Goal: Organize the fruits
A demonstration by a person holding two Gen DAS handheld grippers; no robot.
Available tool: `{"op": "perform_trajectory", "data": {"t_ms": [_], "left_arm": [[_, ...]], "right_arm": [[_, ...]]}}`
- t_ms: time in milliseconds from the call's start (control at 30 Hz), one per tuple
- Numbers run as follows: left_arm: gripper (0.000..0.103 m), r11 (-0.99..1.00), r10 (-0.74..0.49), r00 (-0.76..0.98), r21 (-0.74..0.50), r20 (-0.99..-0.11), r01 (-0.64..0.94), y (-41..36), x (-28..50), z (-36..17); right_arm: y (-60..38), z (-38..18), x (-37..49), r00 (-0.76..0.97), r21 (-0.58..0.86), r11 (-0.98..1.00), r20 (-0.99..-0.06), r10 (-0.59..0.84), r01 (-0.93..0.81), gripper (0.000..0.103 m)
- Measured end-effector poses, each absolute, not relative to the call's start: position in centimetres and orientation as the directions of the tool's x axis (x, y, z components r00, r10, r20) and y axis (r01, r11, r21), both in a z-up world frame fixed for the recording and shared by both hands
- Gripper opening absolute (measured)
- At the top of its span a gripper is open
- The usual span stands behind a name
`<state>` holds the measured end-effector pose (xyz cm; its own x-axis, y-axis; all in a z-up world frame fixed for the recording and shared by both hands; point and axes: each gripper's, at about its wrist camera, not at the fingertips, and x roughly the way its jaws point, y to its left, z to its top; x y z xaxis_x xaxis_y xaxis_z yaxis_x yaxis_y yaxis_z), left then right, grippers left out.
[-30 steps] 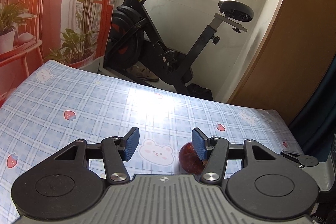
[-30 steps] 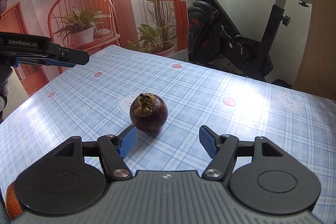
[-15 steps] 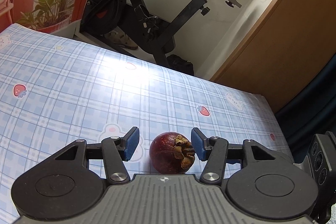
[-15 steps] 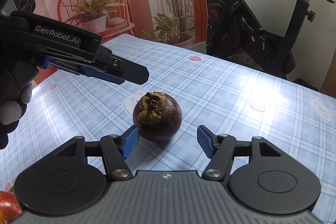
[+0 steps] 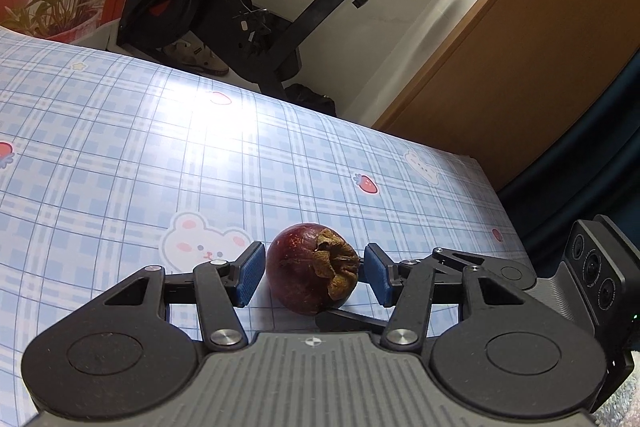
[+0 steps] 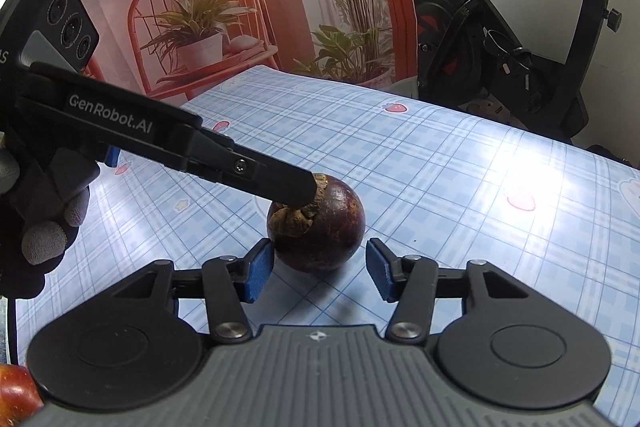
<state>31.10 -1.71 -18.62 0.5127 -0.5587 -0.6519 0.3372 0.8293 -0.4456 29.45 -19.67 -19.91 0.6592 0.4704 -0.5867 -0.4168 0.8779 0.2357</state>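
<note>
The round, dark-purple mangosteen point(image 5: 310, 273) with its dry brown calyx sits on the blue plaid tablecloth point(image 5: 120, 155) printed with bears and strawberries, and both tongs have come to it at once. It lies between the blue pads of the left gripper point(image 5: 314, 273); narrow gaps show on both sides, so those jaws are released, not gripping. The right gripper point(image 6: 319, 269) brackets the same fruit from the other side. Its jaws have just been closing with the fruit between them — the left-hand pad looks at or almost at the skin, the other pad stands clear, so nothing is clenched yet.

The step in hand looks like the pick-up of this fruit. The next move probably calls for one gripper to yield — two on one fruit would likely roll it — and the other to close squarely across the widest part, clear of the calyx. A red fruit point(image 6: 14, 393) shows just beside the right gripper's body, at its near-left corner.
</note>
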Motion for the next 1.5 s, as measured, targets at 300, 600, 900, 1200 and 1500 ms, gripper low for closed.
{"op": "perform_trajectory", "data": {"t_ms": [300,600,900,1200,1500], "left_arm": [[0.051,0.819,-0.574,0.521,-0.457,-0.632,0.348,0.2,29.8,-19.4],[0.049,0.812,-0.582,0.523,-0.467,-0.622,0.349,-0.7,31.0,-19.5],[0.043,0.789,-0.615,0.498,-0.474,-0.612,0.392,-1.7,31.5,-20.0],[0.041,0.77,-0.638,0.482,-0.503,-0.6,0.393,-0.9,31.9,-20.8],[0.041,0.763,-0.646,0.483,-0.52,-0.591,0.384,-0.3,32.0,-20.9]], "right_arm": [[-20.7,-19.7,29.0,0.672,0.232,0.888,-0.585,0.454,-0.397,0.054],[-22.1,-19.8,28.6,0.695,0.2,0.913,-0.595,0.402,-0.357,0.054],[-22.2,-19.7,28.2,0.676,0.232,0.895,-0.59,0.441,-0.382,0.054],[-20.3,-20.0,29.2,0.649,0.213,0.869,-0.591,0.479,-0.446,0.054],[-19.5,-20.7,30.1,0.64,0.2,0.861,-0.596,0.486,-0.468,0.054]]}}
